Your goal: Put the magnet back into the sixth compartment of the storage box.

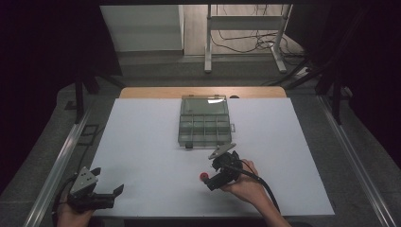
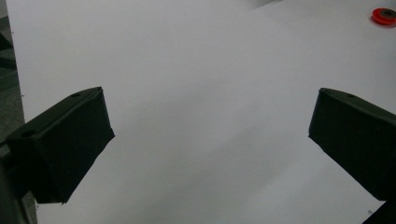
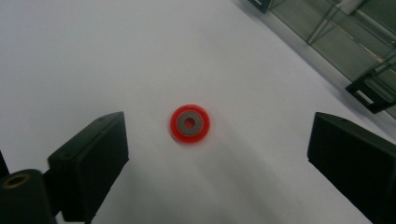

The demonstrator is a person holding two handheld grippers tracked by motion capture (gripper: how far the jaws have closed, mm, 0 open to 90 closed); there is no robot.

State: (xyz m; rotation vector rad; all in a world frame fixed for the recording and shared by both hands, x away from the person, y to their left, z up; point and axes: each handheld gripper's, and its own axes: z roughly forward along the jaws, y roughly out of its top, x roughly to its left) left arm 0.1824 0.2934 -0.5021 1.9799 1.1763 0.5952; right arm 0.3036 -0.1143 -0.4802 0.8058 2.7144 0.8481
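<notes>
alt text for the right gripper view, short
A small red ring with a grey centre and a hole lies flat on the white table, in the gap between the two black jaws of the open right tongs, touching neither. At the upper right is part of a clear compartment box with a black latch.
</notes>
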